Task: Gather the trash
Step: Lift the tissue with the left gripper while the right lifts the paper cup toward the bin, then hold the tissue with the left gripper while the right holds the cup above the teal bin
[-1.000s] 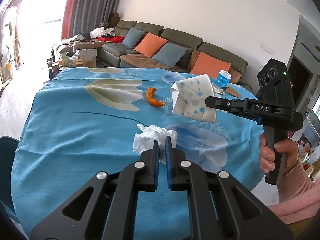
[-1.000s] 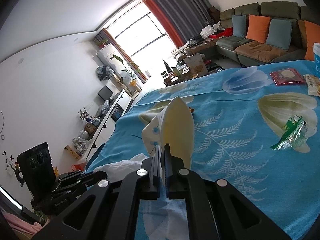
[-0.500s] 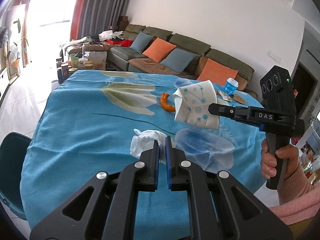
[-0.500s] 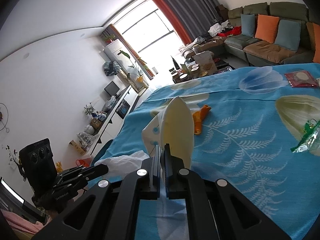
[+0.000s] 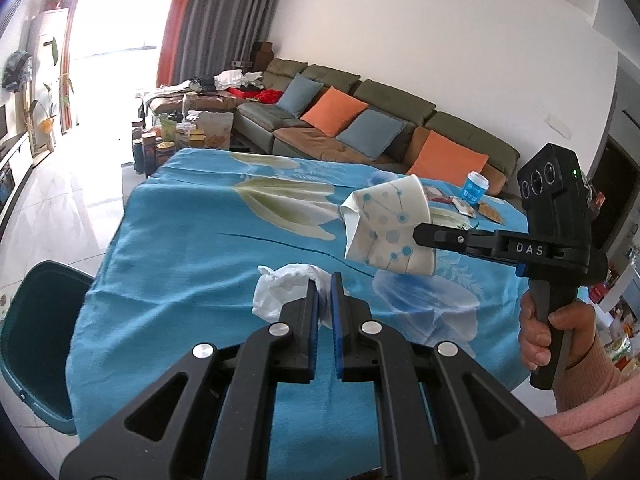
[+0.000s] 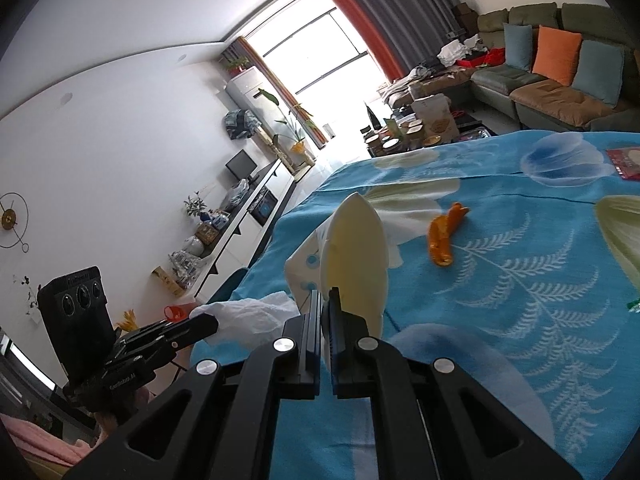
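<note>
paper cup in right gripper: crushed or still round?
Crushed. The paper cup is pinched flat in the right gripper, its rim squeezed to a pointed oval.

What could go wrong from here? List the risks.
1. The left gripper pinches only a fold of the crumpled white tissue, so it may slip out or tear.
2. The right gripper holds the flattened paper cup by one edge, so it could slide free above the blue tablecloth.
3. The dark green bin sits beside the table edge, so a hasty release might miss it.
</note>
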`<control>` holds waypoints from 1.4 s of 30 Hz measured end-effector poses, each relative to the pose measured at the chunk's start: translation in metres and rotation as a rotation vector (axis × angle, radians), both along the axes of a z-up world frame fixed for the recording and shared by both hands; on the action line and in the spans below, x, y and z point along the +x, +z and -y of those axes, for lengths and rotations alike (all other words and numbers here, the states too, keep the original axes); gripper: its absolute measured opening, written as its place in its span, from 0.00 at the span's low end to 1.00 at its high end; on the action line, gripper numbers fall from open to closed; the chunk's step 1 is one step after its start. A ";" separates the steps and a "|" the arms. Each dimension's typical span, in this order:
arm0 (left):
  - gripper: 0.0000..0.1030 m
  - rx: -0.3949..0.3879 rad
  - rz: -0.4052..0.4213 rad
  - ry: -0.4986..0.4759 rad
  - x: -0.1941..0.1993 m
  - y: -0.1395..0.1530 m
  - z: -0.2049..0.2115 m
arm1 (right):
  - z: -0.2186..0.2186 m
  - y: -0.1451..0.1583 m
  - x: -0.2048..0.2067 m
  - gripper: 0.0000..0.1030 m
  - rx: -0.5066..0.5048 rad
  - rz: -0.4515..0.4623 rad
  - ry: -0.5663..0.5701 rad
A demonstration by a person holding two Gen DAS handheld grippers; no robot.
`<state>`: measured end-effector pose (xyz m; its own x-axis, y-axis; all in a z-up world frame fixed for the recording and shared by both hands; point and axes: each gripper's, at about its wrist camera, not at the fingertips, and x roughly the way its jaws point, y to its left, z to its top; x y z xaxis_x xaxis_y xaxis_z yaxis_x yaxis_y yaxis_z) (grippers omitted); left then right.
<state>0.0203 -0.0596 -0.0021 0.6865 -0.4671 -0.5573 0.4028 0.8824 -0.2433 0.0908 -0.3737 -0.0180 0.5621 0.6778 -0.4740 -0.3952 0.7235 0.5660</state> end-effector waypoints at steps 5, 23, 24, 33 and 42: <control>0.06 0.000 0.006 0.031 -0.004 0.004 -0.012 | -0.012 0.002 0.002 0.03 -0.002 0.005 0.028; 0.06 -0.011 0.034 0.148 -0.020 0.015 -0.061 | -0.068 0.005 0.010 0.03 -0.015 0.005 0.147; 0.06 -0.012 0.035 0.154 -0.020 0.015 -0.064 | -0.071 0.005 0.010 0.03 -0.016 0.006 0.153; 0.06 -0.009 0.052 0.208 -0.030 0.021 -0.086 | -0.097 0.007 0.011 0.03 -0.021 0.007 0.209; 0.06 -0.007 0.064 0.264 -0.040 0.027 -0.107 | -0.120 0.009 0.009 0.03 -0.021 0.004 0.260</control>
